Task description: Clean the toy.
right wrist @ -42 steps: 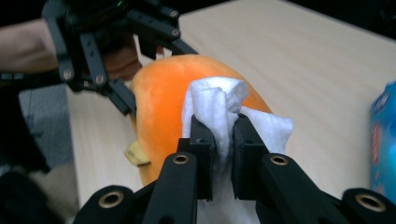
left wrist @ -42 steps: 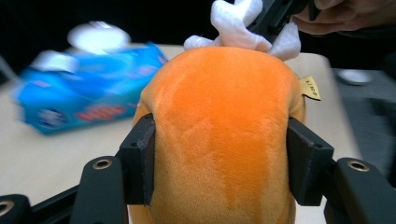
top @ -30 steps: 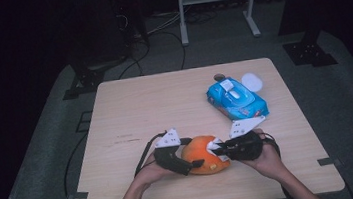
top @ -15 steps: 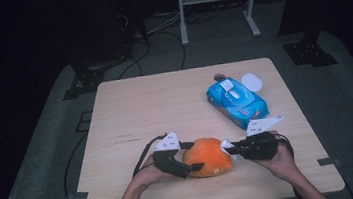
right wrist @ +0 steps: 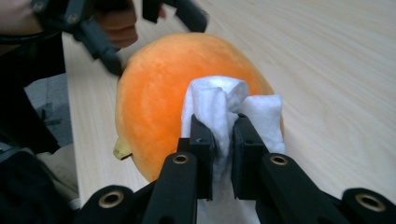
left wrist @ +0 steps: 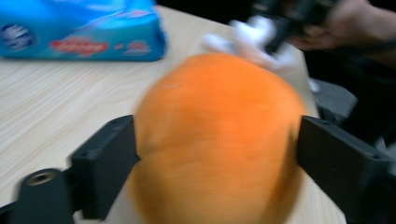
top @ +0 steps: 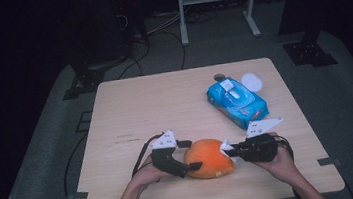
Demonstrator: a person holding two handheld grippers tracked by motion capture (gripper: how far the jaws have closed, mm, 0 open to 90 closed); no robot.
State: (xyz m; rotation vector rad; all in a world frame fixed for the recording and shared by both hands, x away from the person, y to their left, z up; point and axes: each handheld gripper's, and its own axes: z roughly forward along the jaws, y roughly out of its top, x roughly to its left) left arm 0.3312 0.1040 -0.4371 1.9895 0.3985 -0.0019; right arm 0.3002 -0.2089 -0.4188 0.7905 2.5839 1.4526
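An orange, rounded fruit (top: 209, 157) lies near the table's front edge, large in the left gripper view (left wrist: 215, 140) and the right gripper view (right wrist: 154, 102). My left gripper (top: 194, 154) straddles its left end. Its jaws have just been opening, with the fruit between them and both pads against its sides (left wrist: 217, 154). My right gripper (top: 228, 150) is shut on a crumpled white wipe (right wrist: 224, 100), which presses on the fruit's right end (right wrist: 224, 135).
A blue pack of wipes (top: 237, 101) lies at the back right of the wooden table (top: 140, 108), with a white round lid (top: 251, 82) beside it. Cables and a metal stand are on the floor beyond.
My right gripper with the wipe has slid to the right, off the fruit's top to its right end. More of the fruit shows. The left hand stayed in place.
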